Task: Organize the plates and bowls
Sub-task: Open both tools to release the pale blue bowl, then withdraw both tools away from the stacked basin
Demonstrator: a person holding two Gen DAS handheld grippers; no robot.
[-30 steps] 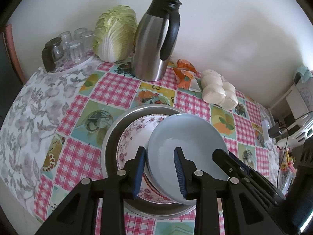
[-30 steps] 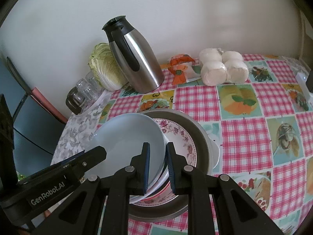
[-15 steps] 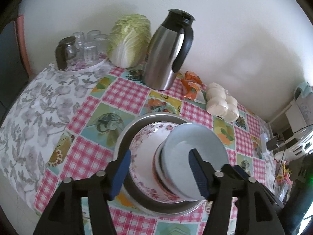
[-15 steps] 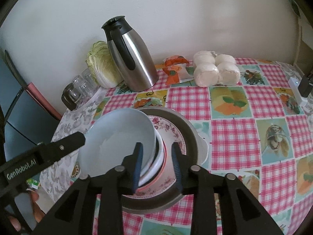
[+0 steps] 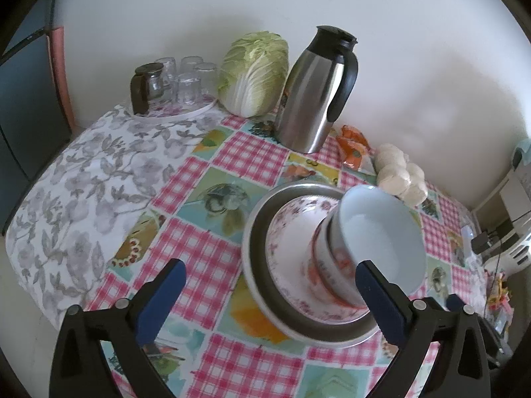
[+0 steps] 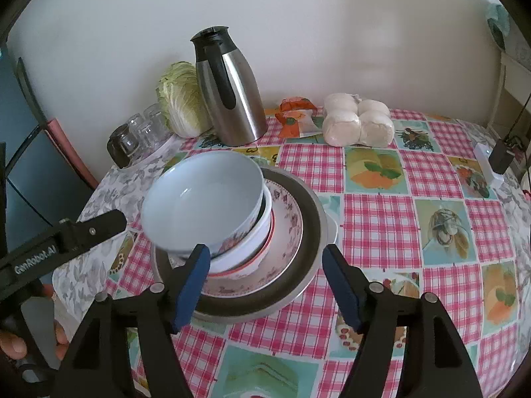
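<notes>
Both jaws just opening wide, empty: left gripper (image 5: 268, 282), right gripper (image 6: 265, 262). Pale blue bowl (image 6: 202, 199) nested atop bowls, floral plate (image 6: 285, 229), metal basin (image 6: 312, 219) just ahead, released for stacking.

Pale blue bowl (image 6: 202, 199), pink floral plate (image 6: 287, 222), pink checked tablecloth (image 6: 375, 219)

A plain white wall (image 6: 298, 16) in soft daylight backs a table (image 5: 232, 152) under checked pink and grey floral cloths, with a dark panel (image 5: 23, 106) at left.
</notes>
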